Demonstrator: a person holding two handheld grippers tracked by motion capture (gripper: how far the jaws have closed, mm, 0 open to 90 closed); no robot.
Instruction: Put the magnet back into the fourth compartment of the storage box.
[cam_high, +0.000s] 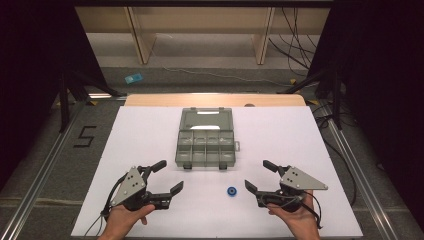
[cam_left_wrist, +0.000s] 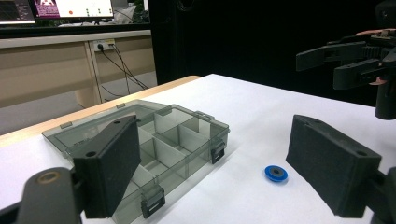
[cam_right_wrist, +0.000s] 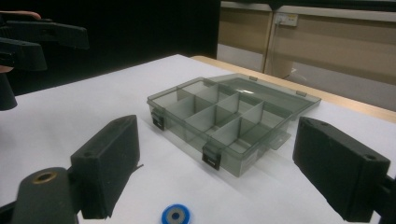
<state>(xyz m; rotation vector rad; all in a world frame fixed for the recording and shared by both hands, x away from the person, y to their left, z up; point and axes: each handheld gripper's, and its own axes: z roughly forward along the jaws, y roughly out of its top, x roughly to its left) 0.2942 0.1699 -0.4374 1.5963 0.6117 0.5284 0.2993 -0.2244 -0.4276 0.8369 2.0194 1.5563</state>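
Left gripper (cam_high: 168, 178): you hold it low over the near left of the white table (cam_high: 140, 135), jaws spread wide with nothing between them.
Right gripper (cam_high: 260, 176): you hold it at the near right, jaws spread as wide, also empty.
Blue ring (cam_high: 231, 191): it lies flat on the table between your two grippers, closer to the right one, touching neither.
Box (cam_high: 206, 138): the clear grey compartment box sits open just beyond the ring, lid laid back away from you, latches facing you.
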